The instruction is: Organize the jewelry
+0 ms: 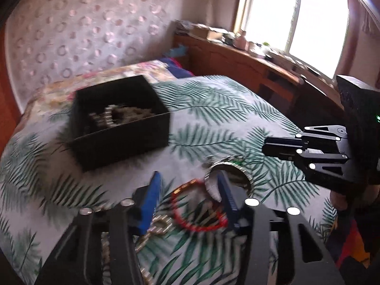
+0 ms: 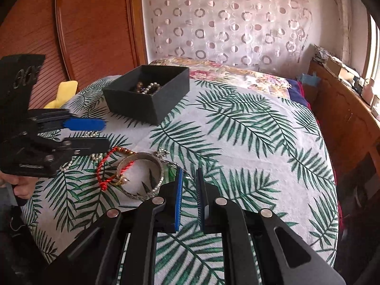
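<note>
A black box [image 1: 121,121] [image 2: 149,92] with several jewelry pieces inside sits on the leaf-print cloth. Loose jewelry lies in front of it: a red cord bracelet [image 1: 197,206] [image 2: 106,166], a silver bangle [image 1: 230,178] [image 2: 144,178] and a pearl chain [image 1: 154,228] [image 2: 78,161]. My left gripper [image 1: 187,187] [image 2: 104,133] is open and hovers over the red bracelet, its right finger at the bangle. My right gripper [image 2: 190,180] [image 1: 268,147] is open and empty, just right of the bangle.
The leaf-print cloth [image 2: 249,142] covers a rounded table. A floral cloth [image 2: 225,71] lies behind the box. A wooden cabinet [image 2: 344,118] with clutter stands at the right below a window [image 1: 296,19]. A yellow item [image 2: 64,92] lies at the left edge.
</note>
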A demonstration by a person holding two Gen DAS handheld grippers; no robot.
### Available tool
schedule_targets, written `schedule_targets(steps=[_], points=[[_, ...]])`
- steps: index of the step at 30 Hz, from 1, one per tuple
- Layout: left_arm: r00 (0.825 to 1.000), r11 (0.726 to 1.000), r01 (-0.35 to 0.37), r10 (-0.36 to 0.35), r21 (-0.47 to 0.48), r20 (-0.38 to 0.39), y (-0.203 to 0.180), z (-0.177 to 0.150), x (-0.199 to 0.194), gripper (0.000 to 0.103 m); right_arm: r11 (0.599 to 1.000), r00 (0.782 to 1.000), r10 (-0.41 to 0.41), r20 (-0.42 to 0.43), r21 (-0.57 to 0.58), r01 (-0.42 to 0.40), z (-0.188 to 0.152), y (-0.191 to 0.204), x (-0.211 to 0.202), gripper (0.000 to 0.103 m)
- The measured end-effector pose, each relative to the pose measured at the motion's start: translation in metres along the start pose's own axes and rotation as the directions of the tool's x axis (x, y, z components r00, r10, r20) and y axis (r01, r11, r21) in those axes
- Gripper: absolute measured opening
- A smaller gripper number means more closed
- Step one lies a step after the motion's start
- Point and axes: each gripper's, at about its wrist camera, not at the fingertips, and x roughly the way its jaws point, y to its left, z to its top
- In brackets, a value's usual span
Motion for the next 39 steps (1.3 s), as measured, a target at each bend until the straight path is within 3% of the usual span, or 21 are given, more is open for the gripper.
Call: schedule_targets(steps=[2, 8, 10, 12, 17, 27, 31, 36, 39], points=[[1.000, 1.000, 0.005, -0.004, 0.029, -0.026, -0.007, 0.006, 0.010, 0.031, 1.000, 1.000, -0.002, 0.003, 0.010, 0.002, -0.001, -0.005, -0.001, 0.012], [0.993, 0.994, 0.001, 0.012, 0.111, -0.117, -0.024, 0.013, 0.040, 0.029, 1.000, 1.000, -0.001, 0.019, 0.024, 0.001, -0.002, -0.013, -0.008, 0.012], [0.991, 0.992, -0.001, 0.018, 0.123, -0.134, -0.025, 0.014, 0.045, 0.016, 1.000, 1.000, -0.001, 0.022, 0.025, 0.000, -0.001, -0.014, -0.008, 0.012], [0.989, 0.992, 0.005, 0.013, 0.127, -0.145, -0.024, 0.012, 0.049, 0.010, 1.000, 1.000, 0.001, 0.023, 0.025, -0.002, -0.001, -0.015, -0.008, 0.012], [0.992, 0.993, 0.031, -0.017, 0.112, -0.128, -0.023, 0.010, 0.043, 0.004, 1.000, 1.000, 0.021, 0.003, 0.020, -0.021, -0.001, -0.015, 0.000, 0.012], [1.000, 1.000, 0.000, 0.000, 0.022, 0.009, 0.001, 0.022, -0.001, 0.004, 0.995, 0.995, 0.093, -0.041, -0.014, -0.094, 0.007, -0.003, 0.023, 0.013], [0.999, 1.000, -0.025, 0.025, 0.000, 0.041, 0.014, 0.025, -0.012, 0.004, 0.992, 0.992, 0.119, -0.053, -0.027, -0.120, 0.011, 0.005, 0.031, 0.031], [0.997, 0.998, -0.046, 0.048, -0.032, 0.061, 0.028, 0.023, -0.022, 0.004, 0.991, 0.990, 0.111, -0.090, -0.063, -0.117, 0.012, 0.016, 0.042, 0.031], [0.996, 0.997, -0.054, 0.058, -0.049, 0.068, 0.034, 0.022, -0.024, 0.004, 0.991, 0.993, 0.065, -0.100, -0.107, -0.076, 0.013, 0.023, 0.046, 0.031]])
